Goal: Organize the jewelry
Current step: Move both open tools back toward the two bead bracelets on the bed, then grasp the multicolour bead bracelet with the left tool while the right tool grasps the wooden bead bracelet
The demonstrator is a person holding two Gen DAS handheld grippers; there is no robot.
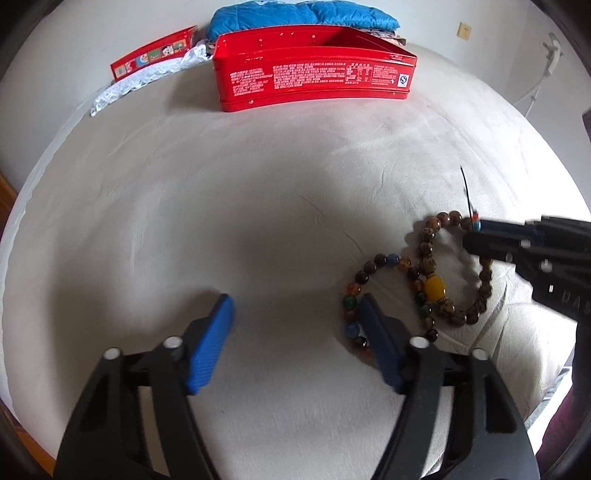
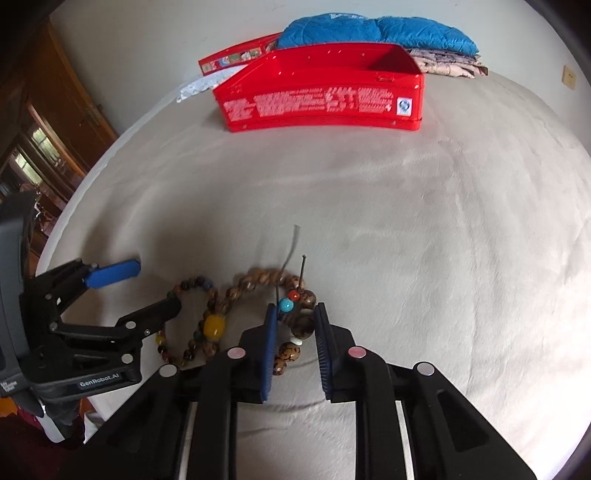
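Two bead bracelets lie overlapping on the cream bedspread. The brown bracelet has a big yellow bead and thin cord ends; the multicolour bracelet lies left of it. My left gripper is open, its right finger over the multicolour bracelet's edge. My right gripper is narrowly open around the brown bracelet's end with the turquoise and red beads; I cannot tell if the pads touch it. It also shows in the left wrist view. An open red tin box stands far back.
The red lid leans behind the box on the left beside white lace cloth. Folded blue bedding lies behind the box. The bed edge and wooden furniture are to the left.
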